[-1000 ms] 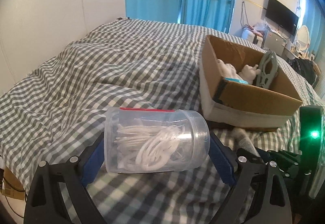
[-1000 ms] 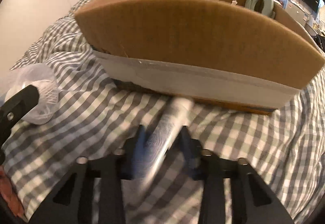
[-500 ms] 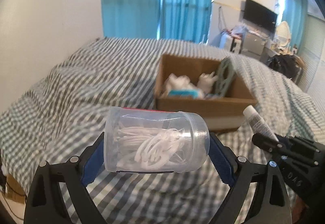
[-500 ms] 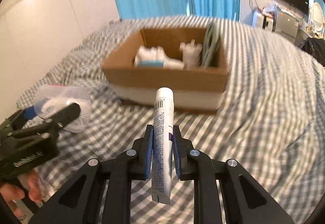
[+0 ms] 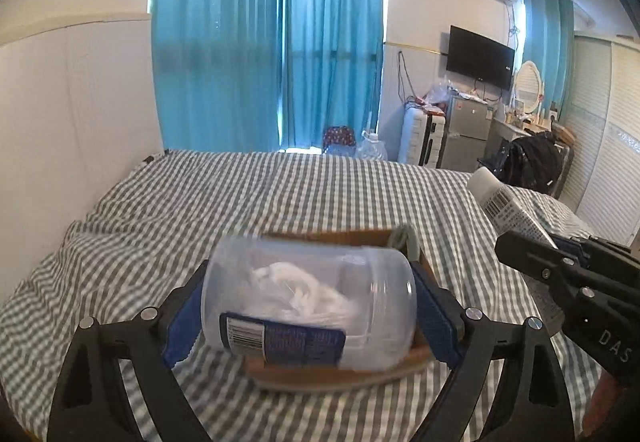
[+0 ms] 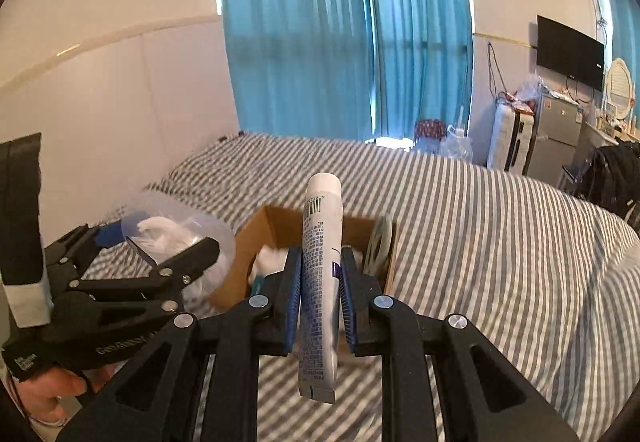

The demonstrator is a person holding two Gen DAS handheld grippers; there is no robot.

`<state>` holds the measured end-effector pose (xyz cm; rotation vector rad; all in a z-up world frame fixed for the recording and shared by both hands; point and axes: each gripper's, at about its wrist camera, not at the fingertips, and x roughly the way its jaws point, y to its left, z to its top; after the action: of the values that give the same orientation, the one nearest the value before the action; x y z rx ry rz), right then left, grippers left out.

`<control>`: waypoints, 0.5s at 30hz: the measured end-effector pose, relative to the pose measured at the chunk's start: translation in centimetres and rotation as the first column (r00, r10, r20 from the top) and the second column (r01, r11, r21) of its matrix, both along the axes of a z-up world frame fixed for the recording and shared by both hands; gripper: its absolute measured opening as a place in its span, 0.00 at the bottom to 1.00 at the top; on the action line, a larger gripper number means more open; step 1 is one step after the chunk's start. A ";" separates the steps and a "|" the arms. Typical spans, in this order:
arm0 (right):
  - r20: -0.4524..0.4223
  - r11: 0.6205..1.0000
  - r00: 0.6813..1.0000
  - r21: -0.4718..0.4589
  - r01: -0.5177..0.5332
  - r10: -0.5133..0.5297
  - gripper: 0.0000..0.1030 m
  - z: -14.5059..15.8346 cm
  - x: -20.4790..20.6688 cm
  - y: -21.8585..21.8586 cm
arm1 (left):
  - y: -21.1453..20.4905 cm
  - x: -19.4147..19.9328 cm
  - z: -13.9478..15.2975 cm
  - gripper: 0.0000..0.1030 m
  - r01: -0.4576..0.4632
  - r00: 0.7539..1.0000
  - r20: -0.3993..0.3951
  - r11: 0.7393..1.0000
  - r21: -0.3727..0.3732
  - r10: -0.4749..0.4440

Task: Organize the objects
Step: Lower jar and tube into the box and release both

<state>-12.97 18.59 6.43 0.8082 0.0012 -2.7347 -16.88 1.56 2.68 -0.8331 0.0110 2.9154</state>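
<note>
My left gripper (image 5: 308, 302) is shut on a clear plastic jar (image 5: 308, 306) of white hooks, held on its side in the air above the bed. The jar also shows in the right wrist view (image 6: 176, 234). My right gripper (image 6: 320, 282) is shut on a white tube (image 6: 322, 274) with a barcode, cap pointing up. The tube shows at the right of the left wrist view (image 5: 508, 209). An open cardboard box (image 6: 280, 226) with white items and a grey hanger (image 6: 378, 246) sits on the bed beyond both grippers; the jar hides most of it in the left wrist view (image 5: 340, 374).
The bed has a grey checked cover (image 5: 280, 193). Blue curtains (image 5: 272, 41) hang behind it. A fridge (image 5: 468, 133), suitcase (image 5: 420, 133), wall TV (image 5: 480, 57) and a dark bag on a chair (image 5: 532, 161) stand at the right. A white wall (image 5: 80, 113) runs along the left.
Both grippers have risen well above the bed with the jar and tube held. The box now looks smaller and lower. The jar has turned, its label now facing me.
</note>
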 end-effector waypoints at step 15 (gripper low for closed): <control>0.113 1.000 0.994 0.001 -0.003 0.002 0.17 -6.0 -11.5 0.3 | 0.8 -9.9 -7.3 0.89 0.002 0.992 0.124 0.999 -0.035 0.003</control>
<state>-24.49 18.85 0.44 0.9616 -0.0198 -2.6827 -26.74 2.36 -4.64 -1.0184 0.0522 2.8662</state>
